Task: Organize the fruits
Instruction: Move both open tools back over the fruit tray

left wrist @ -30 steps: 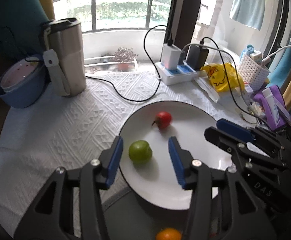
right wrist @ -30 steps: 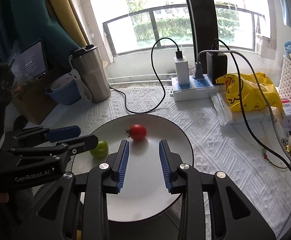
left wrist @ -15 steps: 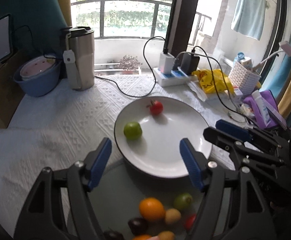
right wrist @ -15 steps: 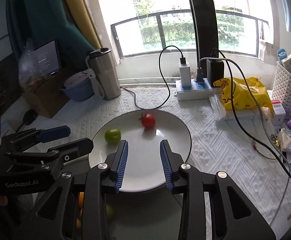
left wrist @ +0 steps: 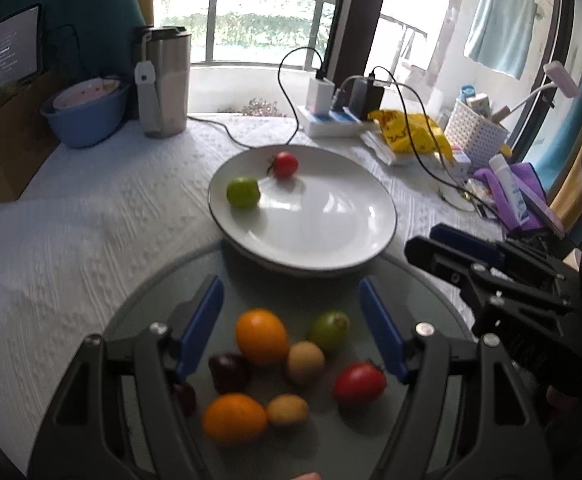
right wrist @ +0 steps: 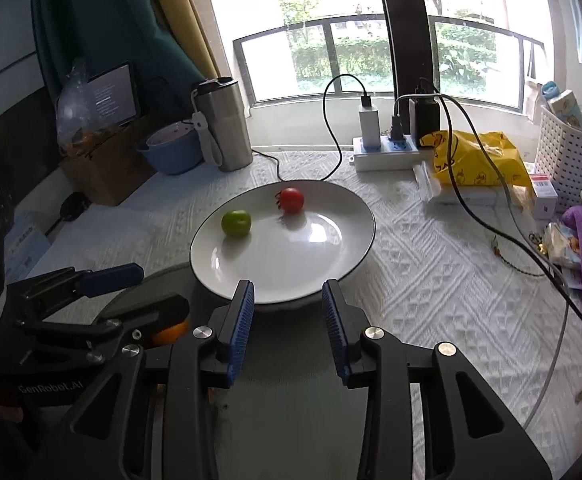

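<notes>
Plate (left wrist: pixel 371 216) two fruits, tray (left wrist: pixel 139 320) eight

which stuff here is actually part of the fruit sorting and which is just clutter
Job: white plate holding green fruit and red tomato; grey tray with oranges, another tomato, more fruit.

Clutter: steel tumbler, blue bowl, power strip, yellow bag, white basket.

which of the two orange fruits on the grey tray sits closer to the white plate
The upper orange fruit, between the open left gripper fingers beside the green fruit. The lower orange fruit lies nearer the camera, farther from the white plate.
</notes>
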`<action>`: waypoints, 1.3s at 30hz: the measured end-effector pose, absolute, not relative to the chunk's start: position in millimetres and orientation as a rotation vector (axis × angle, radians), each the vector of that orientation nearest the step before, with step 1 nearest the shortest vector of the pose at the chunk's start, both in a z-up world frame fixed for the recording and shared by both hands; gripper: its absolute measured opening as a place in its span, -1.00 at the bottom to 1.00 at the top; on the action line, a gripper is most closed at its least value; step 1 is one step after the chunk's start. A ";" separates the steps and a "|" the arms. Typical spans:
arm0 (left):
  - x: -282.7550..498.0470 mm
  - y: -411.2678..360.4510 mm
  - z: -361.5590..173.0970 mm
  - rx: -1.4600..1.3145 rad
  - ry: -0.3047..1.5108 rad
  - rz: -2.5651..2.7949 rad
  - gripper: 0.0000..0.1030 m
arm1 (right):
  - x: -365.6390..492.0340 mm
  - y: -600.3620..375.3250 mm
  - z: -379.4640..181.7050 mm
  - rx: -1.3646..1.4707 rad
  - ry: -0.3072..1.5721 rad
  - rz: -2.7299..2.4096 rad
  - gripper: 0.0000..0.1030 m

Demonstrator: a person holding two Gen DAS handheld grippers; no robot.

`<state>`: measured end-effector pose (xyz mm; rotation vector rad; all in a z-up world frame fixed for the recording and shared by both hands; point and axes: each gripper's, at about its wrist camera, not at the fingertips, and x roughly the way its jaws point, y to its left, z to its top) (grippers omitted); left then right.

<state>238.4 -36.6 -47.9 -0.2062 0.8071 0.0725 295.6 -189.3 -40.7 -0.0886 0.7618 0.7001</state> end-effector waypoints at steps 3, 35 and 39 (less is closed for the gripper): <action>232.8 -39.8 -52.1 -0.207 0.814 0.085 0.39 | 291.4 -192.0 -41.9 -0.092 0.765 0.709 -0.27; 173.0 -35.3 -58.2 -0.155 0.775 0.083 0.40 | 237.0 -179.9 -56.9 -0.154 0.807 0.722 -0.26; 164.0 -32.0 -59.7 -0.153 0.767 0.076 0.40 | 227.9 -177.0 -59.7 -0.159 0.813 0.713 -0.26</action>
